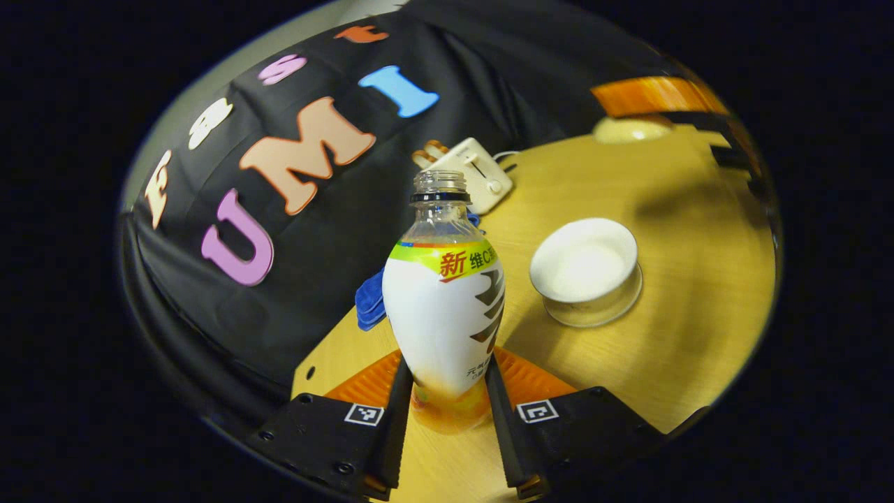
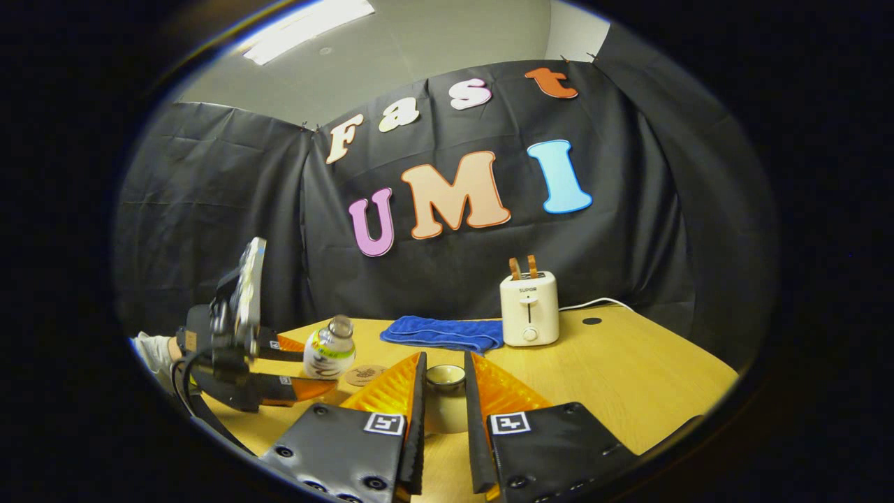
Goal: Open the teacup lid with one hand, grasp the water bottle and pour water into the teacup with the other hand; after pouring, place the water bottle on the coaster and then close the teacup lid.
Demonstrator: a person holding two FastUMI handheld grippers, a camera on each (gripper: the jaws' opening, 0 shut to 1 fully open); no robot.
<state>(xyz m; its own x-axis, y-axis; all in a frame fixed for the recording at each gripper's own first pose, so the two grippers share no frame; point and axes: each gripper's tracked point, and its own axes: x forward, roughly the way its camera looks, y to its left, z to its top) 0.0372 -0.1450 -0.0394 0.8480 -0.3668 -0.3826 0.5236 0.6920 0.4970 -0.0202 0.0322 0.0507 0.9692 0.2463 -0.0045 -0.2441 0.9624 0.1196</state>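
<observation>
Gripping the water bottle (image 1: pixel 445 307) low on its body, my left claw (image 1: pixel 447 391) is pressing both fingers against its sides, and the bottle is standing upright with its cap off. My right claw (image 2: pixel 445 398) is holding the teacup lid (image 2: pixel 445 377) between its fingers, clenched on it as far as I can judge, lifted away from the cup. The teacup (image 1: pixel 585 269) is sitting open on the bench (image 1: pixel 698 279), to the right of the bottle and a little farther off. The coaster (image 2: pixel 365 374) is lying just right of the bottle in the right gripper view, with a blue cloth (image 2: pixel 443 333) and a toaster (image 2: pixel 529 309) at the far edge.

I am judging this as the start of the pour. I am planning to carry the neck over the cup's middle before tipping, tilt slowly so the stream stays narrow, and keep the lid well aside.
</observation>
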